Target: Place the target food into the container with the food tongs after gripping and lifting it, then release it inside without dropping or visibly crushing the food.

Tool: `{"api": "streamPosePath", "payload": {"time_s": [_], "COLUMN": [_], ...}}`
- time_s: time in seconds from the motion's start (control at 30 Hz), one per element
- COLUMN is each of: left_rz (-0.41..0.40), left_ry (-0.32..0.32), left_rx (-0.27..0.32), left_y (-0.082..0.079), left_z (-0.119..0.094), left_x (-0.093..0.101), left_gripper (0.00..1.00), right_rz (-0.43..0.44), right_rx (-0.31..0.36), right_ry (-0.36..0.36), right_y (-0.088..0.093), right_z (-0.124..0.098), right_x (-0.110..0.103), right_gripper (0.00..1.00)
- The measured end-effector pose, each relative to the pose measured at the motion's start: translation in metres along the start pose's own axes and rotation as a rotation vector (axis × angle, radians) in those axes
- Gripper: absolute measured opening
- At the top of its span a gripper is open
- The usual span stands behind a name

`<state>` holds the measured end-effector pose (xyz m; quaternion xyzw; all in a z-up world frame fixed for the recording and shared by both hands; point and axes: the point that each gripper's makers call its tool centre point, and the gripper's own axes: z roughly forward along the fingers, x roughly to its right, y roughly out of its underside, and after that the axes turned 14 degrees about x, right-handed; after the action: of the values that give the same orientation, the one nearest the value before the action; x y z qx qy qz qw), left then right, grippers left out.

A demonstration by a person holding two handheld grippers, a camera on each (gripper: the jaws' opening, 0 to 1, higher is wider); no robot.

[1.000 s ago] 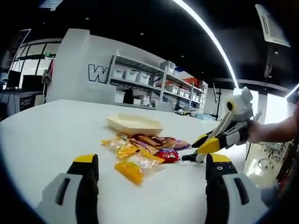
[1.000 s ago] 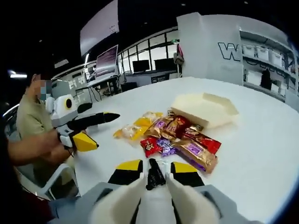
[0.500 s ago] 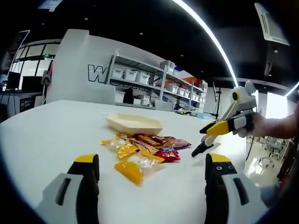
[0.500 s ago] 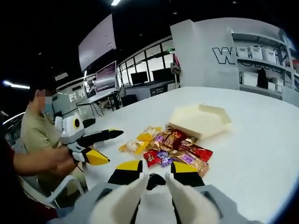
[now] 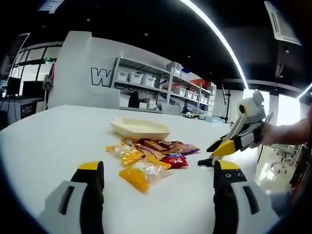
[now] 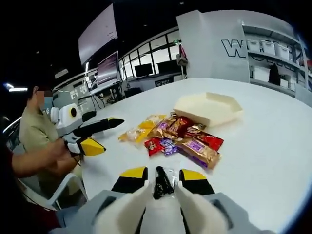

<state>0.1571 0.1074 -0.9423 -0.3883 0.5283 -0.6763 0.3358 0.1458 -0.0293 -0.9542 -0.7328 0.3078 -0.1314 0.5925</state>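
The task appears to be at its approach stage: no food is lifted yet. The right tool (image 6: 163,179) has its jaws narrow, clamped on the black food tongs (image 6: 161,182), whose tips point toward the heap of wrapped snacks (image 6: 180,139) on the white tabletop (image 6: 273,146). In the left gripper view the right tool (image 5: 220,149) hovers low just beside the pile, with the tong tips near the red packet (image 5: 174,161) but apart from it. The left tool (image 5: 158,185) stands wide and empty, well back from the heap.

The snacks are small glossy foil and clear-film packets, crinkled and slippery, in yellow, red, purple and brown; the orange piece in clear wrap (image 5: 139,176) lies nearest the left tool. The container (image 5: 140,129) is a shallow, pale, matte hexagonal tray beyond the pile, holding nothing visible.

Next, the tongs likely need to open, straddle one packet and close gently enough not to crush it.
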Motion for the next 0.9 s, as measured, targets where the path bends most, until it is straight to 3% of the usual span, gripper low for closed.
{"api": "streamPosePath", "payload": {"time_s": [0.1,0.23,0.3,0.47,0.63,0.67,0.8,0.9], "left_rz": [0.000,0.002,0.002,-0.003,-0.002,-0.001,-0.020,-0.040], "left_ry": [-0.001,-0.005,-0.006,-0.006,-0.004,-0.004,-0.018,-0.026], "left_rx": [-0.002,0.002,0.002,0.003,0.004,0.004,0.018,0.023], "left_y": [0.000,0.000,0.000,-0.001,-0.001,-0.001,-0.004,-0.005], "left_z": [0.000,0.000,0.000,-0.001,-0.001,-0.001,-0.001,-0.002], "left_x": [0.000,-0.001,-0.001,-0.001,-0.001,-0.001,-0.004,-0.006], "left_gripper": [0.91,0.91,0.91,0.91,0.90,0.91,0.91,0.91], "right_rz": [-0.114,-0.148,-0.087,-0.089,0.012,0.043,-0.004,0.089], "right_rx": [-0.037,-0.061,-0.054,-0.059,-0.045,-0.049,-0.004,0.011], "right_ry": [-0.051,-0.045,-0.035,-0.026,0.007,0.042,0.076,0.049], "right_y": [0.002,0.001,-0.001,-0.003,-0.003,-0.003,-0.005,-0.009], "right_z": [0.003,0.012,0.018,0.021,0.018,0.018,0.019,0.017], "right_x": [-0.004,-0.008,-0.009,-0.003,0.002,0.004,0.007,0.001], "right_gripper": [0.21,0.22,0.23,0.21,0.17,0.16,0.15,0.15]}}
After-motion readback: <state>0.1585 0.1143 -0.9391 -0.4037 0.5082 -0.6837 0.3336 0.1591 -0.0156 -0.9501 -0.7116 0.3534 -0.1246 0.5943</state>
